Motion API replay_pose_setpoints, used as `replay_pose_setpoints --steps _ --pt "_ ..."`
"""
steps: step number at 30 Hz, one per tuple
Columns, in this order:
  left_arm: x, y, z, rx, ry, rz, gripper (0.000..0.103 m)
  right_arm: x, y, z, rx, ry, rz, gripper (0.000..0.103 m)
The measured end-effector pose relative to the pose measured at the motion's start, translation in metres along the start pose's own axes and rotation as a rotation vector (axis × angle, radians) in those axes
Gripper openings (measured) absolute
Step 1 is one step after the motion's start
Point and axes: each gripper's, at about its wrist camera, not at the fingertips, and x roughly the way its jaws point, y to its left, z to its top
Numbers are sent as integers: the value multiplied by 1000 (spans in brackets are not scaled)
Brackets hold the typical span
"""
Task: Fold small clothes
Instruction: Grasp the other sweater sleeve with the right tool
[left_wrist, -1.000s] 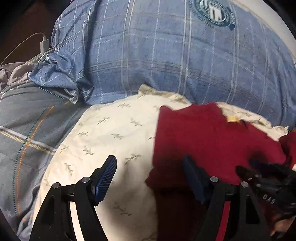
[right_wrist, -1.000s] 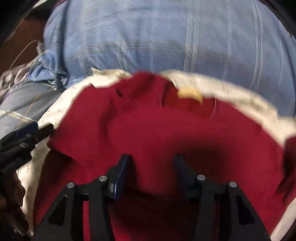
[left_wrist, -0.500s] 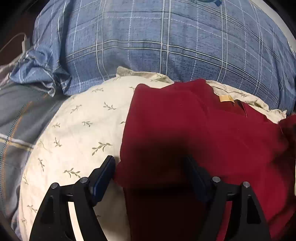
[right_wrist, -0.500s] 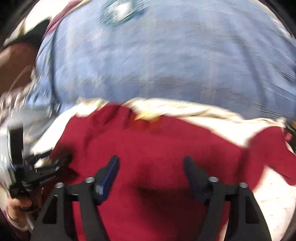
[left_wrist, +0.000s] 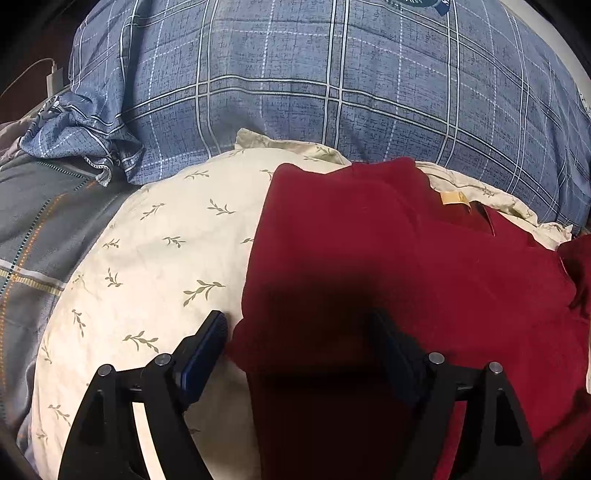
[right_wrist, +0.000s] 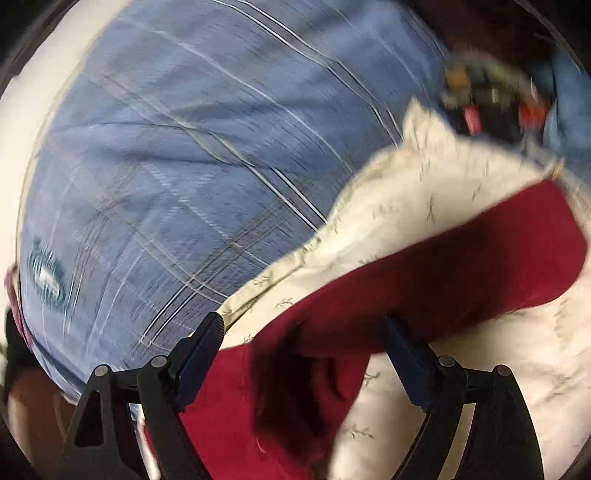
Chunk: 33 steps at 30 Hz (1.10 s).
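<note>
In the left wrist view our left hand-held gripper (left_wrist: 297, 343) stands wide apart, nothing between its fingers; its left finger is over the cream pillow (left_wrist: 159, 258) and its right finger over the red garment (left_wrist: 388, 266). The garment lies spread on the pillow's right part, its left edge folded over, a yellow label (left_wrist: 455, 197) showing at the neck near the pillow's far edge. Beyond the pillow rises a blue plaid cushion (left_wrist: 295, 81), and to the left lies a grey plaid bedsheet (left_wrist: 33, 214) with a white charger and cable (left_wrist: 53, 75) at the far left.

In the right wrist view — heavily blurred — our right hand-held gripper (right_wrist: 303, 343) is also spread wide and grips nothing. Between and past its fingers a red sleeve-like part of the garment (right_wrist: 461, 266) stretches toward the right across the pillow (right_wrist: 424, 192). The blue cushion (right_wrist: 203, 147) fills the far left; past the pillow's far corner sits dark clutter we cannot make out.
</note>
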Motion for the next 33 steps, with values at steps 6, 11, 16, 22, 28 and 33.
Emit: replay_pose_setpoints --steps 6,11,16,22,28,33 --pt "-7 5 4 -6 8 -10 80 -6 5 -4 -98 -106 -11 13" --pt "-37 20 12 -50 -97 33 80 -46 94 -49 -472 -115 137 12" --pt "-47 38 11 -122 -130 14 80 -29 175 -167 -880 94 249 17" --pt "-40 42 10 -125 -92 23 80 40 146 -236 -862 397 175 33" --pt "-42 39 9 -112 -94 10 80 14 145 -202 -730 285 246 63" --pt "-41 41 9 -117 -90 21 80 25 147 -156 -601 126 169 84"
